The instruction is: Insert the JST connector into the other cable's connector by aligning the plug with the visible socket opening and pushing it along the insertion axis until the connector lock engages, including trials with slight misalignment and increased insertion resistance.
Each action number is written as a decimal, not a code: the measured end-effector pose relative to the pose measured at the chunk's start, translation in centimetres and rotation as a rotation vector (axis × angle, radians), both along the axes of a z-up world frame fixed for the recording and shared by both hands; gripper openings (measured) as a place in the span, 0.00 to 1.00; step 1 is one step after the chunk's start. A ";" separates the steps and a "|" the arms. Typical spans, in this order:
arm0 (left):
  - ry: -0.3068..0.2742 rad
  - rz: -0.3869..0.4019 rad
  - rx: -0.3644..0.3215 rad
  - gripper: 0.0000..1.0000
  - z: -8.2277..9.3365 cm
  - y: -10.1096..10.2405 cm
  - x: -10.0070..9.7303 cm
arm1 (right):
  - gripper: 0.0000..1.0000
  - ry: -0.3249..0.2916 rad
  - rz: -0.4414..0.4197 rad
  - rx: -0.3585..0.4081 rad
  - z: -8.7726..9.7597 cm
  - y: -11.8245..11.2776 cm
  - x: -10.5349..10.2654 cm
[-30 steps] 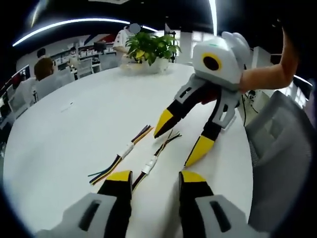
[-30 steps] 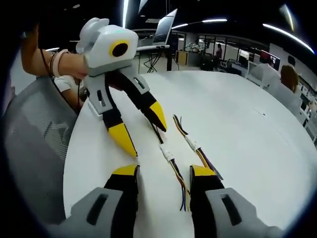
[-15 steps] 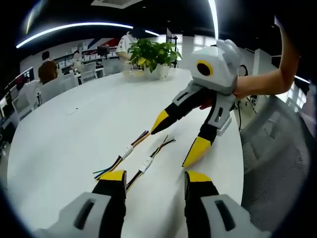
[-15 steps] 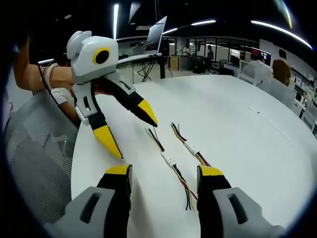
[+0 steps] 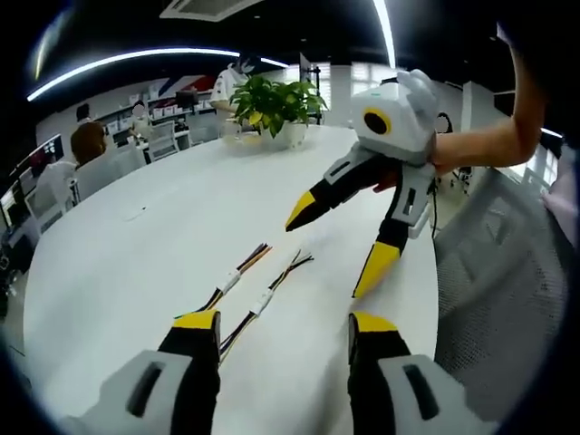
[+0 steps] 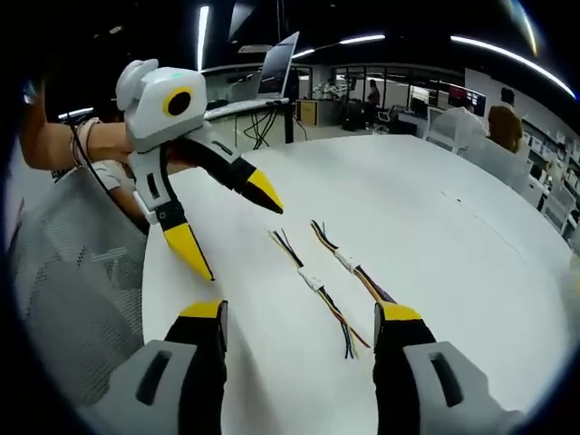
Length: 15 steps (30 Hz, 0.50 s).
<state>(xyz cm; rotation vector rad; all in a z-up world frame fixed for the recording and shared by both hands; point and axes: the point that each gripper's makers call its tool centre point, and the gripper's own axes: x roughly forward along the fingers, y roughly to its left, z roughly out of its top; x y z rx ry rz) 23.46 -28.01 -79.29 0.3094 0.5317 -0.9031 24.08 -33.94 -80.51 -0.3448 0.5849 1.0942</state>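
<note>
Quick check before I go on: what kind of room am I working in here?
Probably an open-plan office or lab: a large white table with a potted plant, seated people at desks with monitors, and strip ceiling lights.

a large round white table [image 5: 136, 263] fills the foreground. a leafy green potted plant [image 5: 272, 100] sits at its far edge. a grey mesh chair [image 5: 507, 299] stands beside the table. seated people [image 5: 86, 149] and desks with monitors [image 6: 453, 95] line the dim office behind, under long ceiling lights [image 5: 127, 59].
</note>
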 end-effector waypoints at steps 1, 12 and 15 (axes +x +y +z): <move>0.004 0.001 0.005 0.56 -0.1 0.0 -0.1 | 0.64 0.003 -0.004 -0.007 -0.1 -0.2 0.0; 0.025 0.074 -0.052 0.66 0.8 0.3 -0.8 | 0.75 0.003 -0.075 0.010 0.6 -1.6 -0.5; 0.021 0.083 -0.023 0.66 0.8 0.7 -1.2 | 0.77 0.007 -0.096 0.012 0.6 -2.1 -0.5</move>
